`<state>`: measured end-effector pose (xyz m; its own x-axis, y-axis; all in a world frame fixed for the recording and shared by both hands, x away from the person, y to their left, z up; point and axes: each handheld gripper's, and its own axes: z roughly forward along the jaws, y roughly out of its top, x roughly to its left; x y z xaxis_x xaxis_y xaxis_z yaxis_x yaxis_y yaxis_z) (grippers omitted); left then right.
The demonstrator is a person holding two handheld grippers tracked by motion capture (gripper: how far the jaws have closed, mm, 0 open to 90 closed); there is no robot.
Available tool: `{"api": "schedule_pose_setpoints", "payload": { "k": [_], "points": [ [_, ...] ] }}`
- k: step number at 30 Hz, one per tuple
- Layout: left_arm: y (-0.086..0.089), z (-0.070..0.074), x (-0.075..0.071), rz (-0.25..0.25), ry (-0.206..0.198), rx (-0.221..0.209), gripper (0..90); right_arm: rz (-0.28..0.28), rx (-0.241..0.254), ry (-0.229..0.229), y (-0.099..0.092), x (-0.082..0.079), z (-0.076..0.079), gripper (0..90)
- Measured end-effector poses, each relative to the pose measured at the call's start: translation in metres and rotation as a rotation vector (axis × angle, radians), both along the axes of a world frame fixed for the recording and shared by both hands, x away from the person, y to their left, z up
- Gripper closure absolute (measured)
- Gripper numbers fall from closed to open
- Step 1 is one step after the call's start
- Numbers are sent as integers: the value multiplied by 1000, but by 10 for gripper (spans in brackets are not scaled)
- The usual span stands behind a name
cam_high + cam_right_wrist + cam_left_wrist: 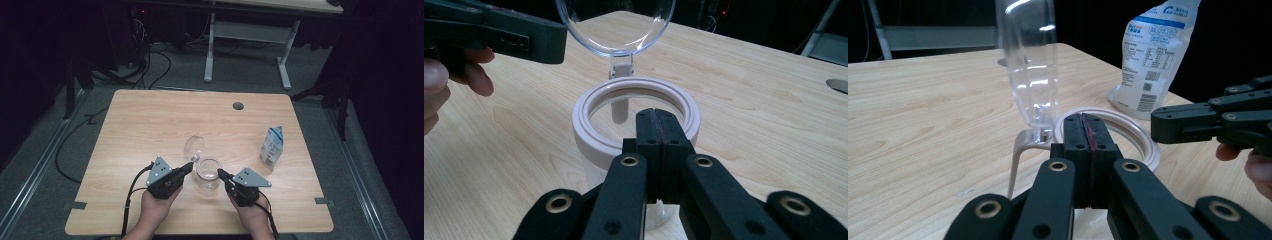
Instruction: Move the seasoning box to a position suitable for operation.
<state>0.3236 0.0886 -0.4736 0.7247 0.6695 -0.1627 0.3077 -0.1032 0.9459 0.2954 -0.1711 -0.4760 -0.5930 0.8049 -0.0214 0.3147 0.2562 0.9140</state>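
A clear glass jar (207, 176) with a white rim (589, 131) stands near the table's front middle. Its clear hinged lid (194, 146) is swung up and open, and it rises tall in the left gripper view (1030, 60). My left gripper (189, 166) is shut and empty, its tips (1083, 119) close to the rim (1144, 142) beside the hinge. My right gripper (220, 173) is shut too, with nothing between its jaws, and its tips (658, 114) sit just over the near side of the rim. Whether either touches the jar I cannot tell.
A white and blue pouch (272, 146) stands upright on the table right of the jar, also behind the rim (1153, 55). A grey cable hole (238, 106) sits near the table's far edge. Beyond the table are cables and a white desk frame (247, 35).
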Motion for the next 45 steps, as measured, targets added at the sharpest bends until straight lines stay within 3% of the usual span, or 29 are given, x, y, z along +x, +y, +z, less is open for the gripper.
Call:
{"api": "schedule_pose_setpoints", "payload": {
  "k": [15,25,31,37,45],
  "points": [
    [47,-42,-1,76,74,87,884,2,4,-2,0,0,0,887],
    [57,-47,-3,84,66,144,861,2,4,-7,0,-1,-1,874],
    [54,-48,-5,74,57,168,839,-4,-1,-17,0,-4,0,861],
    [55,-49,-6,65,60,186,820,-38,14,-37,-13,-6,7,858],
    [55,-48,-5,64,55,190,787,-97,28,-6,-37,-2,2,818]
  ]
}}
